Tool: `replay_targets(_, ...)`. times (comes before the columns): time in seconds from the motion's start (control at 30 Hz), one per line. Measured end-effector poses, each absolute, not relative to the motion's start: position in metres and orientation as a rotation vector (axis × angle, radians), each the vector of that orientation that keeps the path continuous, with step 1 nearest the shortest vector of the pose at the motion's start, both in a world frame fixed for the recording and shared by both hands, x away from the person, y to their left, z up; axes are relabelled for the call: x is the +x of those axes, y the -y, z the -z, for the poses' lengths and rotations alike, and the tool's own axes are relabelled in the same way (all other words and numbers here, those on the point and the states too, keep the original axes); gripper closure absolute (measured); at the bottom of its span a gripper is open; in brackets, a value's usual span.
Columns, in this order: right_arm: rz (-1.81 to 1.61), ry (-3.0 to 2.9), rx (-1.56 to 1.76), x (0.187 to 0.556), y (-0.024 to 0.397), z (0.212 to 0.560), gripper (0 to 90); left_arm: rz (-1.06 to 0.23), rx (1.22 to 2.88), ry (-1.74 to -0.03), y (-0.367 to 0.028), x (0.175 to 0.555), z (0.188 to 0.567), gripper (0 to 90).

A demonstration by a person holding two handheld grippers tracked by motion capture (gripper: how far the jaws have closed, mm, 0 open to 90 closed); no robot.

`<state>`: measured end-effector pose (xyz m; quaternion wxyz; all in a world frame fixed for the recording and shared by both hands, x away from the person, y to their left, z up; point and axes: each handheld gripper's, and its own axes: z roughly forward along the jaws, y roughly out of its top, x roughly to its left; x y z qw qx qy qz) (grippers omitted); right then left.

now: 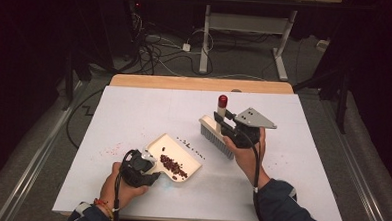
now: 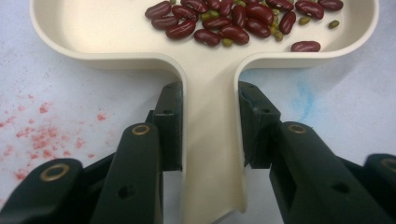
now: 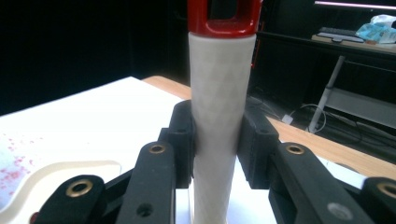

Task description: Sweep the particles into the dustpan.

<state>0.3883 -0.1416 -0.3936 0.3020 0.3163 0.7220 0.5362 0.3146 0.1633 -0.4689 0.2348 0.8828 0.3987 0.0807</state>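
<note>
A cream dustpan [image 1: 178,151] lies on the white table, holding a pile of red kidney beans [image 1: 173,165] and some small green beans [image 2: 227,42]. My left gripper [image 1: 154,169] is shut on the dustpan's handle [image 2: 210,140], its pads pressing both sides. A hand brush [image 1: 216,135] with a cream handle [image 3: 218,121] and a red cap [image 1: 223,100] stands bristles-down to the right of the pan. My right gripper [image 1: 228,127] is shut on that handle. A thin line of loose beans [image 1: 190,145] lies on the table by the pan's open edge, between pan and brush.
The white table [image 1: 134,113] shows red speckles [image 1: 113,148] left of the pan and a faint blue smudge [image 2: 306,95]. A wooden edge [image 1: 200,83] runs along the far side. Beyond it are cables and a desk frame on the floor.
</note>
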Motion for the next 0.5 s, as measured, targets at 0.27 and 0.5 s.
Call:
replay_targets(0.27, -1.455, -1.934, 0.826, 0.387, 0.135, 0.395, 69.7, -0.217, 2.428, -1.089, -0.163, 0.315, 0.470, 63.8)
replay_targets(0.5, -1.473, -1.954, 0.803, 0.382, 0.121, 0.398, 69.4, -0.220, 2.424, -1.088, -0.161, 0.316, 0.471, 63.8)
